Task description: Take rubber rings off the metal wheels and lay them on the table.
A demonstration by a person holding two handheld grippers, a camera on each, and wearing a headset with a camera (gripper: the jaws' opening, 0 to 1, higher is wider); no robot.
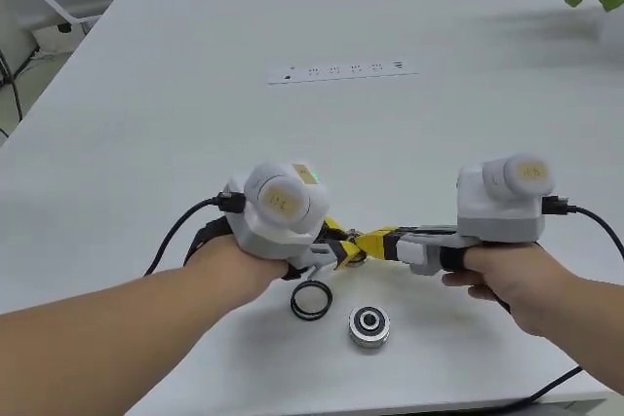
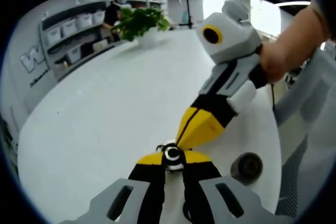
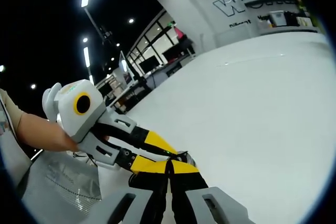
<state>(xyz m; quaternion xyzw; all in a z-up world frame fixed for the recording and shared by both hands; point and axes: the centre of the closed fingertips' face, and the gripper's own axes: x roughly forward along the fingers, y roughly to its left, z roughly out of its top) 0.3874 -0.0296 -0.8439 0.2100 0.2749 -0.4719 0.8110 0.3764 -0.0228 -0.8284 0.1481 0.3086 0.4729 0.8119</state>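
Nearby, thin black ring [image 1: 311,300] beside silver wheel [image 1: 370,325].

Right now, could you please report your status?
Left gripper shut on small wheel; right gripper shut at it. One rubber ring on table beside another wheel. Nothing in the way.

Large "W" on far wall [image 2: 29,59], rest illegible.

A black rubber ring [image 1: 311,299] lies flat on the bench [image 1: 195,124], just beside a flat-lying metal wheel [image 1: 370,325]; a second wheel [image 2: 172,154] is held above.
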